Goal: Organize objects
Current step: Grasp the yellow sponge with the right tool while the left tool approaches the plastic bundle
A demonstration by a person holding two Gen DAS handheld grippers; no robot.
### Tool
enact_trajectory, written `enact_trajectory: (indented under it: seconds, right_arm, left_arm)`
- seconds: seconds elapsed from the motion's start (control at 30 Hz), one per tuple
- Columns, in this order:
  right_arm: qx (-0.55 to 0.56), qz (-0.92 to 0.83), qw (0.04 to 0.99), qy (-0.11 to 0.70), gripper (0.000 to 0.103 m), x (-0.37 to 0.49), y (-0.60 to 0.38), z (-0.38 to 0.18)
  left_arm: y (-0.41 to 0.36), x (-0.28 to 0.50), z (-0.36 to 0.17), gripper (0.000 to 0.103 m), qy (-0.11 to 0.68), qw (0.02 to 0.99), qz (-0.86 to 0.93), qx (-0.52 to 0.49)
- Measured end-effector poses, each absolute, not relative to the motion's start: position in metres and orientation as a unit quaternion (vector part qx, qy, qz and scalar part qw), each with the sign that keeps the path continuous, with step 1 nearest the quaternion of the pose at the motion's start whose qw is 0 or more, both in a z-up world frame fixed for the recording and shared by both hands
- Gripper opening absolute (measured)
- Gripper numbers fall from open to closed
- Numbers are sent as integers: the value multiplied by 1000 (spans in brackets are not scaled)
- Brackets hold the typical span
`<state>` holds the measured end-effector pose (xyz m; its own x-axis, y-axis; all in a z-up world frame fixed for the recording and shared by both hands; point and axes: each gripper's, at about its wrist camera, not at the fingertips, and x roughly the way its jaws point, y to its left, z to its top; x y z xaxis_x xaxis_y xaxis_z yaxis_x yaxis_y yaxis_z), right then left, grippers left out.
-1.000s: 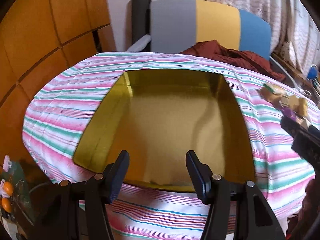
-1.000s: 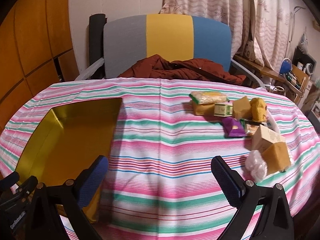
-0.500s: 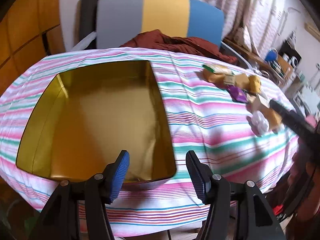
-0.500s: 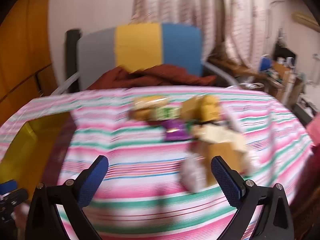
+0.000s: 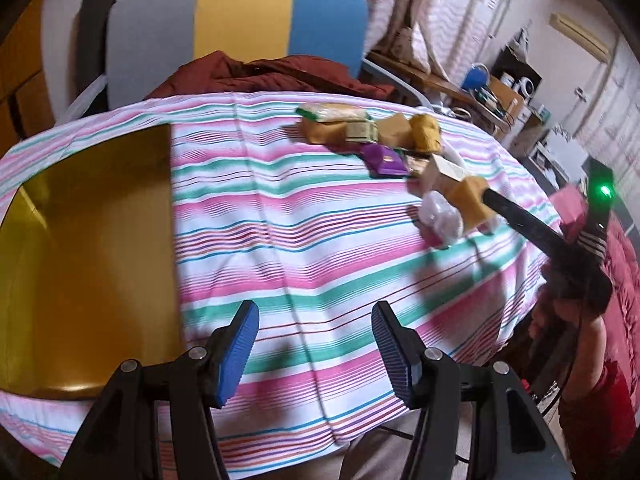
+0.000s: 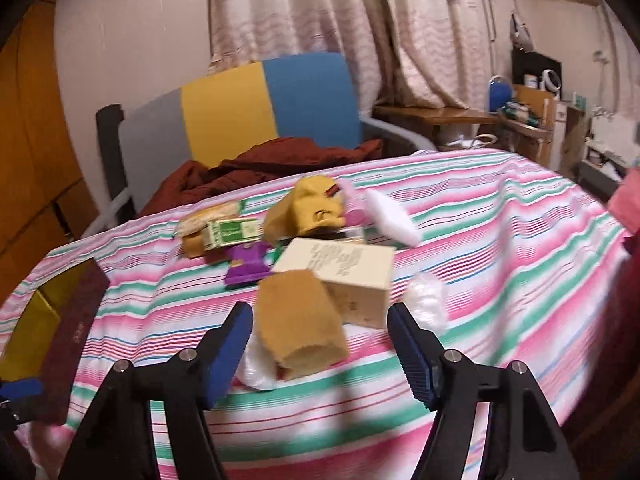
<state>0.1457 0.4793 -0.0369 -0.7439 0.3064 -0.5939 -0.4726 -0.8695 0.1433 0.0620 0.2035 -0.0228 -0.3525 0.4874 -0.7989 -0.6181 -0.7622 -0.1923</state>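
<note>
A gold tin tray (image 5: pixel 88 248) lies on the left of the striped tablecloth (image 5: pixel 304 240); its corner shows in the right wrist view (image 6: pixel 36 316). A pile of small items sits on the right: a tan sponge-like block (image 6: pixel 298 324), a cream box (image 6: pixel 340 272), a purple packet (image 6: pixel 248 264), a green-and-white carton (image 6: pixel 232 232), a yellow pouch (image 6: pixel 316 204) and clear wrap (image 6: pixel 426 300). My right gripper (image 6: pixel 320 348) is open, its jaws either side of the tan block. My left gripper (image 5: pixel 314 352) is open and empty above the cloth near the tray's right edge.
A chair (image 6: pixel 240 108) with grey, yellow and blue panels and a dark red garment (image 6: pixel 256 168) stands behind the table. A cluttered wooden desk (image 6: pixel 480 116) and curtains are at the back right. The table's front edge is close below both grippers.
The left gripper has swung right, from over the tray to the cloth beside it. The right gripper has moved right and forward up to the pile.
</note>
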Motion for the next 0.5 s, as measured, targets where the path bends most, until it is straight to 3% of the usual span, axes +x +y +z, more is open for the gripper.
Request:
enact_trajectory:
  seconds: [0.1, 0.17, 0.23, 0.5]
  right_arm:
    - [-299, 921, 201, 150, 71, 134, 479, -46]
    - [-300, 920, 192, 161, 64, 129, 482, -51]
    - [-303, 919, 184, 174, 50, 128, 484, -55]
    - [-287, 910, 171, 245, 45, 155, 503, -61]
  left_arm:
    - [218, 64, -26, 60, 84, 345, 814, -459]
    - [225, 65, -26, 60, 77, 361, 804, -465]
    - [232, 63, -28, 60, 60, 381, 791, -475]
    - [279, 58, -31, 60, 41, 421, 767, -483]
